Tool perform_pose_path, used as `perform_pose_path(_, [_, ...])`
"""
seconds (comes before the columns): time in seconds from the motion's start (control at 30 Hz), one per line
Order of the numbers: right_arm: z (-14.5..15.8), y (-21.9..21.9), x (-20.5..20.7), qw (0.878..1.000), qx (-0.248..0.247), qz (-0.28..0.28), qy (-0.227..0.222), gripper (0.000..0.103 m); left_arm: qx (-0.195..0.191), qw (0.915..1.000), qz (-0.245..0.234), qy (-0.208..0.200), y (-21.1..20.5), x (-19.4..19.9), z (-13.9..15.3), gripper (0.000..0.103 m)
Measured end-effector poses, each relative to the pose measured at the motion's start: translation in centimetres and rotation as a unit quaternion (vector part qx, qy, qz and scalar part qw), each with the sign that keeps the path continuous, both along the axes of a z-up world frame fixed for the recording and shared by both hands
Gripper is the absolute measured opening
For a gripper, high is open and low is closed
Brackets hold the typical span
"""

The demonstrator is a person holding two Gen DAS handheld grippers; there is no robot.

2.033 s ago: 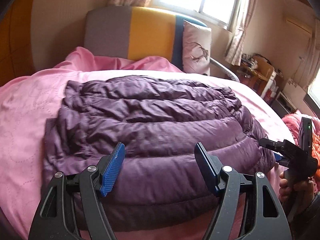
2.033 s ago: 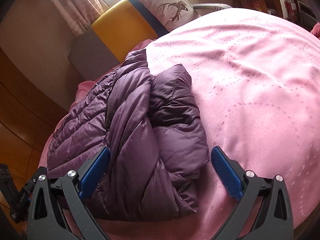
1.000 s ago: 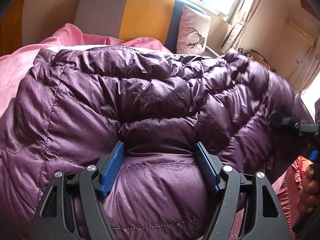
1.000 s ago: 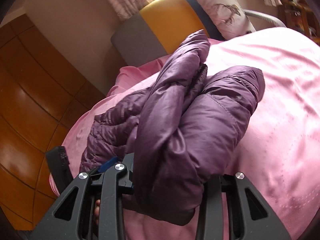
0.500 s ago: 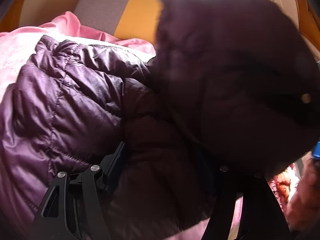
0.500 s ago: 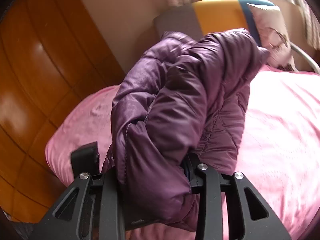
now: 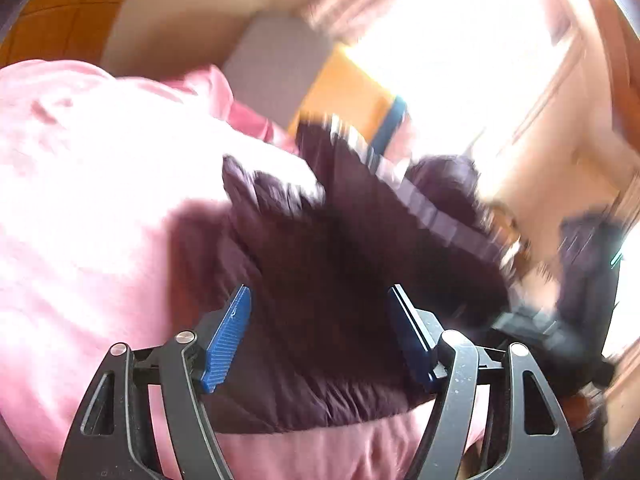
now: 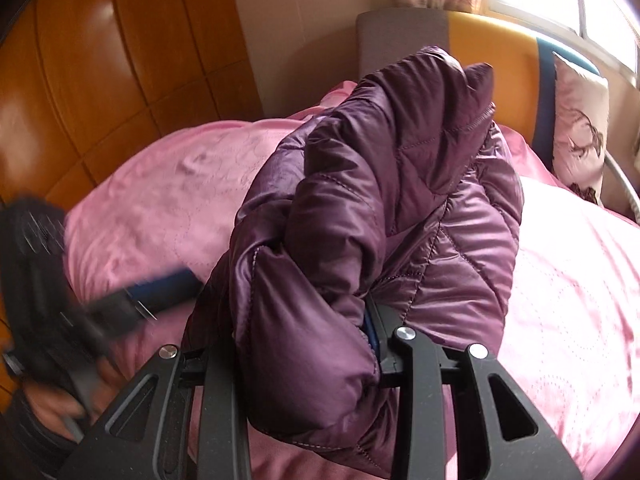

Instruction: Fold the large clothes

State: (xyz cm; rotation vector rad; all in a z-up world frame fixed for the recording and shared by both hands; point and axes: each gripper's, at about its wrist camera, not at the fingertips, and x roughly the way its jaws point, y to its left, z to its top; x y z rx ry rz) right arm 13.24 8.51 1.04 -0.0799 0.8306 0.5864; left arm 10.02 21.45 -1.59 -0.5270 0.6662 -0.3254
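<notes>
A purple quilted puffer jacket (image 8: 400,184) hangs bunched over the pink bed (image 8: 560,280). My right gripper (image 8: 288,312) is shut on a thick fold of it, and the fabric hides most of both fingers. In the blurred left wrist view the jacket (image 7: 352,280) lies dark just beyond my left gripper (image 7: 319,292). Its jaws are opening, both blue pads are bare, and nothing is pressed between them. The right wrist view shows the left gripper (image 8: 160,288) low at the left, apart from the jacket. The right gripper's body is a dark smear at the right of the left wrist view.
A grey, yellow and blue headboard (image 8: 480,36) stands behind the bed, with a deer-print pillow (image 8: 580,120) at its right. Orange wooden panelling (image 8: 100,60) covers the left wall. A bright window (image 7: 460,40) glares. A person's hand (image 8: 52,400) holds the left gripper.
The left gripper held a jacket fold a second ago; now its pads are free and it has swung away. The right gripper kept its grip and carried the bunched jacket across the bed.
</notes>
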Motion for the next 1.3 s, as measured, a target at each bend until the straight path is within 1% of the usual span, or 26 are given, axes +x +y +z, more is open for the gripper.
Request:
perform_pose_path(0.07, [-0.4, 1.2, -0.7, 1.0, -0.012, 0.012, -0.006, 0.032, -0.023, 0.9995, 0.001, -0.023, 1.6, -0.6, 1.5, 0.076])
perform_pose_path(0.13, [-0.9, 2.3, -1.3, 0.999, -0.028, 0.025, -0.017, 0.032, -0.041, 0.9981, -0.014, -0.044, 2.4, -0.6, 3.2, 0.079])
perform_pose_path(0.2, [-1.2, 3.3, -2.0, 0.998, -0.041, 0.034, -0.029, 0.032, -0.04, 0.9967, -0.039, -0.058, 2.1, 0.0, 4.5, 0.083])
perform_pose_path(0.23, [-1.5, 3.8, -2.4, 0.997, -0.049, 0.037, -0.039, 0.032, -0.037, 0.9964, -0.05, -0.058, 2.0, 0.5, 4.7, 0.084])
perform_pose_path(0.3, [-1.9, 4.7, -3.3, 0.995, -0.063, 0.043, -0.057, 0.032, -0.029, 0.9957, -0.075, -0.046, 0.6, 2.1, 5.0, 0.084])
perform_pose_path(0.33, [-2.0, 5.1, -3.9, 0.994, -0.07, 0.045, -0.067, 0.032, -0.023, 0.9952, -0.089, -0.034, 0.5, 3.4, 4.9, 0.084])
perform_pose_path(0.4, [-2.6, 6.1, -5.1, 0.992, -0.083, 0.049, -0.087, 0.035, -0.012, 0.9948, -0.101, -0.009, -0.2, 4.8, 4.4, 0.084])
perform_pose_path(0.43, [-2.9, 7.0, -5.4, 0.99, -0.09, 0.05, -0.096, 0.035, -0.015, 0.9931, -0.116, 0.012, -0.6, 5.8, 4.0, 0.084])
perform_pose_path(0.5, [-3.1, 7.6, -5.6, 0.989, -0.094, 0.055, -0.105, 0.038, -0.02, 0.9906, -0.132, 0.031, -1.2, 7.2, 3.7, 0.084])
perform_pose_path(0.53, [-3.2, 7.8, -5.7, 0.988, -0.093, 0.057, -0.107, 0.038, -0.018, 0.9883, -0.145, 0.045, -1.7, 7.9, 3.3, 0.08])
perform_pose_path(0.57, [-3.3, 7.7, -5.8, 0.988, -0.089, 0.061, -0.109, 0.041, -0.01, 0.9872, -0.148, 0.059, -2.1, 8.5, 3.0, 0.062])
perform_pose_path(0.6, [-3.2, 7.5, -5.8, 0.989, -0.081, 0.065, -0.108, 0.049, 0.003, 0.9868, -0.146, 0.07, -2.3, 9.2, 2.7, 0.052])
perform_pose_path(0.63, [-3.0, 6.9, -6.0, 0.99, -0.064, 0.074, -0.103, 0.053, 0.019, 0.9858, -0.146, 0.081, -2.6, 9.7, 2.3, 0.033])
perform_pose_path(0.67, [-2.7, 6.4, -6.1, 0.991, -0.042, 0.088, -0.095, 0.063, 0.022, 0.9858, -0.143, 0.084, -2.6, 10.1, 2.2, 0.026])
perform_pose_path(0.7, [-2.3, 5.7, -6.3, 0.991, -0.022, 0.102, -0.085, 0.073, 0.021, 0.986, -0.14, 0.089, -2.6, 10.4, 2.1, 0.023])
perform_pose_path(0.73, [-1.7, 4.6, -6.4, 0.991, 0.007, 0.118, -0.071, 0.076, 0.015, 0.9861, -0.136, 0.094, -2.3, 10.5, 2.0, 0.021])
perform_pose_path(0.83, [-0.4, 1.0, -6.1, 0.987, 0.08, 0.14, -0.023, 0.076, -0.008, 0.9856, -0.132, 0.105, -1.5, 10.4, 1.6, 0.021])
perform_pose_path(0.9, [0.2, -1.9, -5.8, 0.986, 0.111, 0.128, -0.012, 0.075, -0.014, 0.9853, -0.13, 0.11, -0.9, 10.6, 1.5, 0.021])
perform_pose_path(0.93, [0.3, -3.6, -5.4, 0.986, 0.121, 0.112, -0.008, 0.075, -0.016, 0.9852, -0.129, 0.112, -0.7, 10.5, 1.4, 0.021])
perform_pose_path(1.0, [-0.1, -5.9, -4.4, 0.99, 0.123, 0.073, -0.004, 0.069, -0.019, 0.985, -0.127, 0.115, -0.5, 10.7, 1.4, 0.021])
perform_pose_path(1.03, [-0.7, -7.0, -3.7, 0.992, 0.117, 0.051, 0.0, 0.065, -0.019, 0.9849, -0.127, 0.116, -0.4, 10.6, 1.4, 0.021])
perform_pose_path(1.1, [-1.6, -7.8, -2.6, 0.995, 0.099, 0.029, 0.007, 0.058, -0.017, 0.9851, -0.125, 0.117, -0.3, 10.6, 1.6, 0.021])
perform_pose_path(1.2, [-2.3, -7.8, -1.7, 0.996, 0.077, 0.032, 0.013, 0.055, -0.015, 0.985, -0.12, 0.123, 0.1, 10.6, 1.7, 0.021])
perform_pose_path(1.3, [-3.2, -6.8, -2.4, 0.997, 0.055, 0.046, 0.006, 0.055, 0.001, 0.9853, -0.107, 0.134, 0.9, 10.2, 2.0, 0.021])
